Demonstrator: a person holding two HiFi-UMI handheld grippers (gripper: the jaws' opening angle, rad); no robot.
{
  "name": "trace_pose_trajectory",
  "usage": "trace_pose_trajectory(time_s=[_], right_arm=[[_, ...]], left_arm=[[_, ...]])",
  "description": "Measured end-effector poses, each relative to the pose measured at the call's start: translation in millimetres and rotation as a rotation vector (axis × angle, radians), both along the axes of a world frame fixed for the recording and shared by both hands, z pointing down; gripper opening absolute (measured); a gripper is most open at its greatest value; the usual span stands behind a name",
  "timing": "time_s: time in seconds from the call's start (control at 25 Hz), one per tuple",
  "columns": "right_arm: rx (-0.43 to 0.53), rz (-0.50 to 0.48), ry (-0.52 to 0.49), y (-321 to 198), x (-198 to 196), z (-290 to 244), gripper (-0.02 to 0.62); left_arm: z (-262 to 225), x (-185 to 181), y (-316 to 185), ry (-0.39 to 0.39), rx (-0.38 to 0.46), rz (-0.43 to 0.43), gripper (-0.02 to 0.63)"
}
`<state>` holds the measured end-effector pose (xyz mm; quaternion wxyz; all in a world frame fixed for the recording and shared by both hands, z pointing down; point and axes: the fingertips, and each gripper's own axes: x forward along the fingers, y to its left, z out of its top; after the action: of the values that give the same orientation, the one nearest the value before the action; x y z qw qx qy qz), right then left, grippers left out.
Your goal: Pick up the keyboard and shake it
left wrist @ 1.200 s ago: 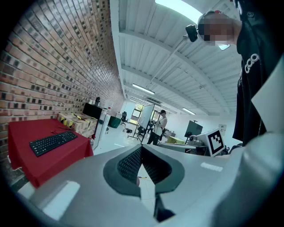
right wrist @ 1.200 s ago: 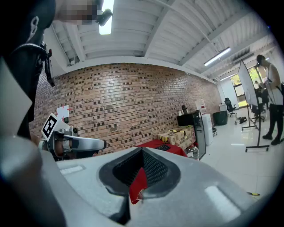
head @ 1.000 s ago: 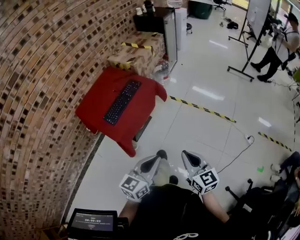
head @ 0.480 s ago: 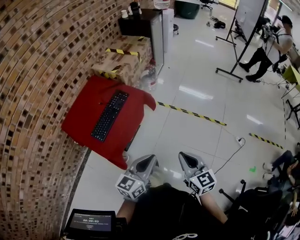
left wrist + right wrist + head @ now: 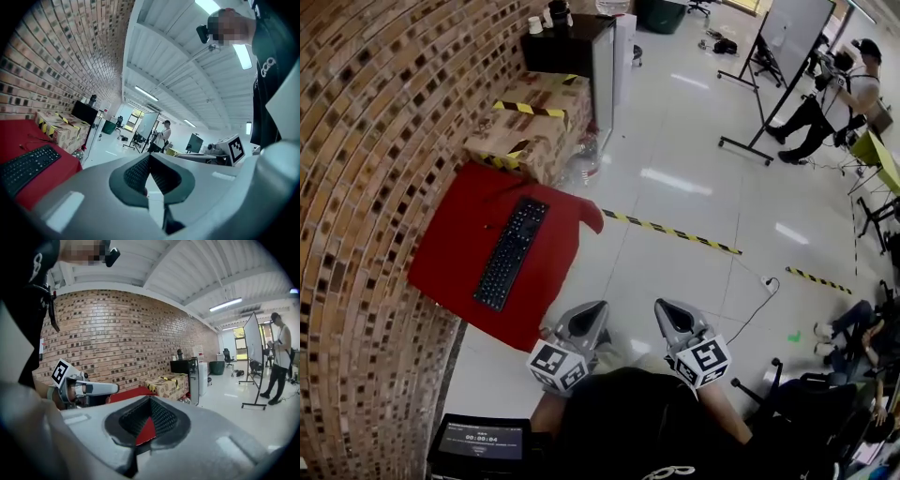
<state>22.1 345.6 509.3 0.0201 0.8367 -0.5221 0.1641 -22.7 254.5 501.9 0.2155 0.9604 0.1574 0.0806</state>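
A black keyboard lies lengthwise on a table under a red cloth beside the brick wall; the left gripper view shows the keyboard at its lower left. My left gripper and right gripper are held side by side close to the person's body, both shut with nothing in them. They sit short of the table's near corner, well away from the keyboard. In the right gripper view the red cloth shows just past the shut jaws, and the left gripper sticks out at the left.
Cardboard boxes with yellow-black tape stand past the table, then a black cabinet. Hazard tape crosses the white floor. A person stands by a whiteboard at the far right. A cable lies on the floor.
The view has advanced toward the table: the red cloth and keyboard sit lower and nearer the two grippers than a second ago. Both grippers stay shut, side by side.
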Motion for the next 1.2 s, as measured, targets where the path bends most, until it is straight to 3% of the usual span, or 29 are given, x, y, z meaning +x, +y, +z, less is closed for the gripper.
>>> trace_pose_trajectory(time_s=[0.36, 0.56, 1.2], right_arm=[[-0.010, 0.063, -0.016, -8.7, 32.4, 2.7, -0.009], [-0.003, 0.036, -0.030, -18.6, 51.2, 11.2, -0.009], [0.082, -0.398, -0.061, -122.7, 156.1, 1.3, -0.009]], left_arm=[[1.8, 37.4, -15.8, -0.022, -0.001, 0.045, 0.015], [12.1, 52.9, -22.3, -0.026, 0.008, 0.026, 0.015], [8.0, 128.7, -84.5, -0.086, 0.088, -0.369, 0.015]])
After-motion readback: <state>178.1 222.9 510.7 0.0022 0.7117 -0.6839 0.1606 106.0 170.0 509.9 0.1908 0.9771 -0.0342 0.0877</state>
